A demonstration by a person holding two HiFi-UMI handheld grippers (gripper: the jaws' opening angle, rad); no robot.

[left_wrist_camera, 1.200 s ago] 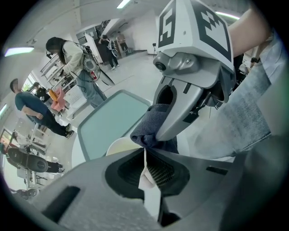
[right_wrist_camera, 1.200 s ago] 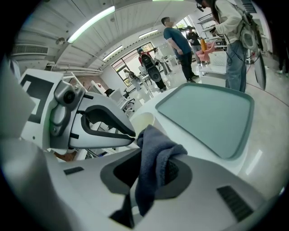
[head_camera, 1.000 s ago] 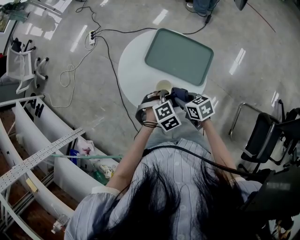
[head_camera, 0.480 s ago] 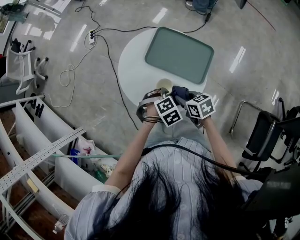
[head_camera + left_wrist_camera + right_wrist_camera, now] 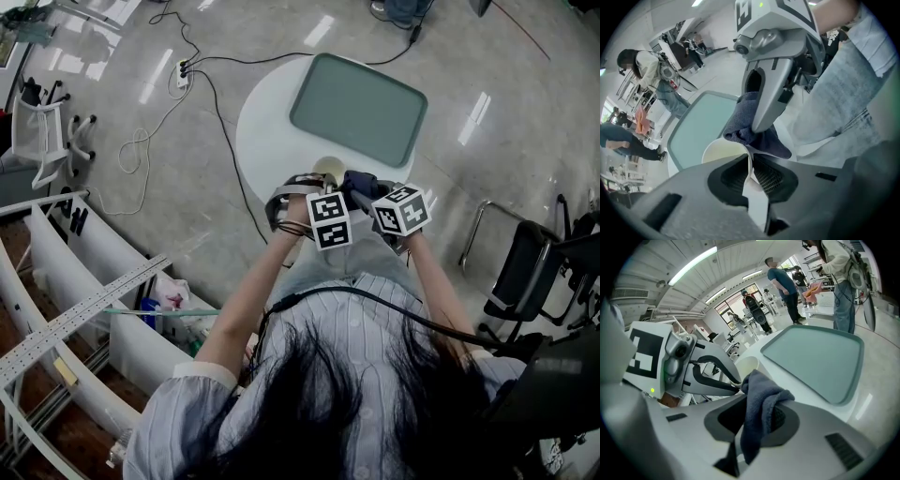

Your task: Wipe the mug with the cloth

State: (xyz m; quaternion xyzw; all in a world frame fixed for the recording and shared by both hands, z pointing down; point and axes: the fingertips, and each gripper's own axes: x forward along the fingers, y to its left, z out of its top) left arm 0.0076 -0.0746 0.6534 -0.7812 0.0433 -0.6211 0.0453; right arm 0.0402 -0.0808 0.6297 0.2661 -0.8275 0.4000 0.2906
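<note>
A cream mug [image 5: 326, 171] is held over the near edge of the round white table [image 5: 265, 141]. My left gripper [image 5: 751, 171] is shut on the mug [image 5: 721, 153], with its wall pinched between the jaws. My right gripper [image 5: 759, 414] is shut on a dark blue cloth [image 5: 761, 401]. In the left gripper view the cloth [image 5: 749, 127] hangs from the right gripper's fingers [image 5: 764, 98] and rests against the mug's rim. From the right gripper view the mug [image 5: 748, 366] stands just behind the cloth. In the head view the two grippers, left [image 5: 314, 187] and right [image 5: 364, 195], are close together.
A teal tray [image 5: 358, 111] lies on the far side of the table. A power strip with cables [image 5: 184, 73] is on the floor at left, white shelving [image 5: 84, 281] at near left, a dark chair [image 5: 525, 272] at right. People stand in the background [image 5: 783, 284].
The left gripper has turned and shifted slightly away from me with the mug. The right gripper with the cloth has barely moved.
</note>
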